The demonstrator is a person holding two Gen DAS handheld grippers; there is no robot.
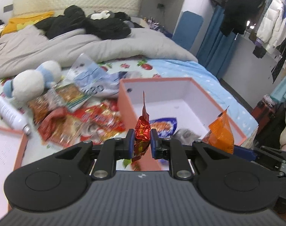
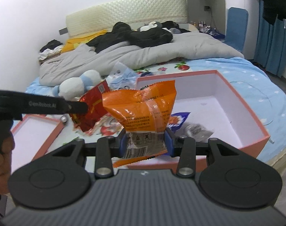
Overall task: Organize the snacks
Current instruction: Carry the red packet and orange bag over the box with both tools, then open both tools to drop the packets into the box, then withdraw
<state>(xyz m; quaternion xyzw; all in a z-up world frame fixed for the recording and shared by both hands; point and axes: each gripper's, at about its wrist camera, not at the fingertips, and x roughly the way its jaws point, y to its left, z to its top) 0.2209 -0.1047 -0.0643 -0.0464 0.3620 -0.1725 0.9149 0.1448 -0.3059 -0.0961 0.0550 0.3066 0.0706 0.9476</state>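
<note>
My left gripper (image 1: 142, 141) is shut on a red foil snack packet (image 1: 142, 131), held edge-on above the near wall of the open pink box (image 1: 182, 80). My right gripper (image 2: 145, 143) is shut on an orange snack packet (image 2: 143, 111), held over the box's near left corner (image 2: 256, 120). The orange packet also shows in the left wrist view (image 1: 221, 133), and the red packet in the right wrist view (image 2: 92, 109). A blue snack packet (image 1: 163, 125) and a grey packet (image 1: 188, 134) lie inside the box. Several red snack packets (image 1: 82, 124) lie on the bed left of the box.
The pink box lid (image 2: 35, 131) lies at the near left. A white-and-blue plush toy (image 1: 31, 82), a white spray can (image 1: 11, 114) and a pale blue bag (image 1: 94, 77) lie beyond the snacks. A grey duvet (image 1: 77, 45) and black clothes (image 1: 90, 23) cover the far bed.
</note>
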